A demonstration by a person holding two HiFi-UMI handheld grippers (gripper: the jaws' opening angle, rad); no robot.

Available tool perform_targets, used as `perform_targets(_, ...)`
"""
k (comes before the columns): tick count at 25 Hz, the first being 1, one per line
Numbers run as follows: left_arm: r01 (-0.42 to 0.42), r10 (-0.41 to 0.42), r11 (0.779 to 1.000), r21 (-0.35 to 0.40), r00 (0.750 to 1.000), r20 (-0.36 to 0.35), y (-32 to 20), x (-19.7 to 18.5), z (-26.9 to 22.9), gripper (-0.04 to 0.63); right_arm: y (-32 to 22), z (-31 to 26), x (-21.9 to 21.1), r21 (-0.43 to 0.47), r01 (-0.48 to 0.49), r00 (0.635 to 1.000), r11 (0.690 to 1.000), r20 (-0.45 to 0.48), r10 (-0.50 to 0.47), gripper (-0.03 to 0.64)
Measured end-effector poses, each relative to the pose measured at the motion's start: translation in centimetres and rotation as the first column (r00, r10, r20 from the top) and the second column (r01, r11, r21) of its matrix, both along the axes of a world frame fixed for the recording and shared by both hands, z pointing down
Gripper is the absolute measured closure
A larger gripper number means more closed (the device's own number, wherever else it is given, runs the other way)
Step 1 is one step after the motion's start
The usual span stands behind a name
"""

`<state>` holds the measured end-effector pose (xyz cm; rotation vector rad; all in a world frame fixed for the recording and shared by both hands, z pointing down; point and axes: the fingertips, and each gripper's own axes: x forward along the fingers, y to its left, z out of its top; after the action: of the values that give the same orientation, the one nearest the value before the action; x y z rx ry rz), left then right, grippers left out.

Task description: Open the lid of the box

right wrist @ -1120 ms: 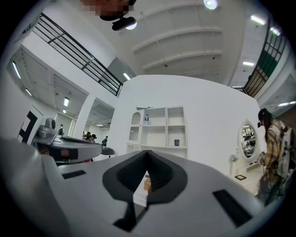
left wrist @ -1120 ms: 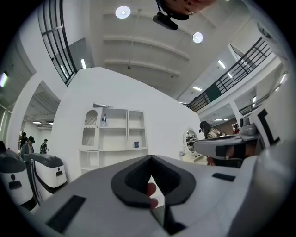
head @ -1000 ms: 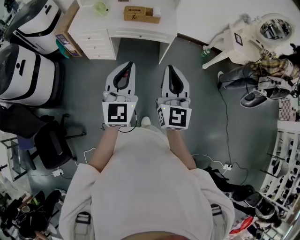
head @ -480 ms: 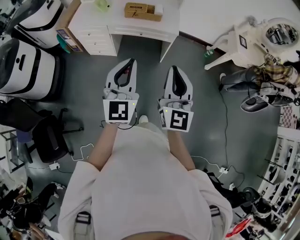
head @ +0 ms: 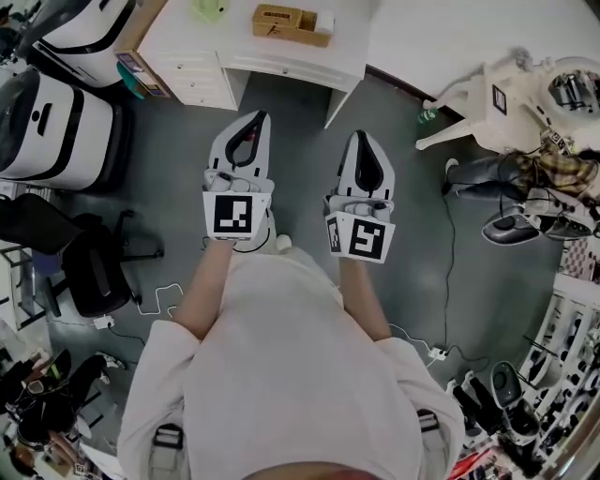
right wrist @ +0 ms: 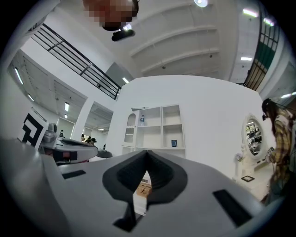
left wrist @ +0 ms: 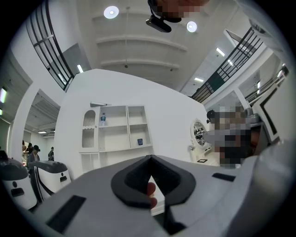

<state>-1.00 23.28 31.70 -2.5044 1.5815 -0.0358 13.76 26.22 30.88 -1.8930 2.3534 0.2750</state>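
Note:
The brown box (head: 291, 23) lies on a white desk (head: 281, 52) at the top of the head view, lid down, with a small white thing against its right end. Both grippers hang over the grey floor short of the desk, pointing toward it. My left gripper (head: 255, 118) (left wrist: 150, 157) is shut with its tips together and holds nothing. My right gripper (head: 362, 137) (right wrist: 147, 151) is also shut and empty. In the right gripper view the box (right wrist: 144, 187) shows far off through the hole behind the tips. Neither gripper touches the box.
The desk has drawers (head: 202, 75) on its left side, and a green thing (head: 212, 9) near the box. Large white machines (head: 47, 122) and a black chair (head: 89, 272) stand at the left. A white chair (head: 478, 94) and a seated person (head: 525, 173) are at the right. Cables (head: 169, 295) lie on the floor.
Both grippers have moved a little, the right one toward the right of the picture. The room has drifted in the head view. The jaws stay shut.

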Motion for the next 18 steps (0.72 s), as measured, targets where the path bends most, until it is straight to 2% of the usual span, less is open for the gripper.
perform_targets(9, 0.02, -0.021, 0.999, -0.041, 1.0, -0.021, -11.7, -1.3, 2.5, 0.598, -13.0, 1.9, 0.1, -0.035, -0.003, 1.0, 0.999, -0.02, 0.003, 0.618)
perform_targets(13, 0.005, -0.005, 0.999, -0.037, 1.0, 0.003, -19.2, -1.6, 2.5, 0.598, -19.6, 0.9, -0.4, -0.011, -0.018, 0.999, 1.0, -0.038, 0.017, 0.618)
perform_targets(18, -0.027, 0.027, 0.999, -0.023, 0.999, -0.035, -26.7, -1.2, 2.1, 0.598, -25.9, 1.0, -0.1, -0.013, -0.05, 0.998, 0.999, -0.034, 0.05, 0.618)
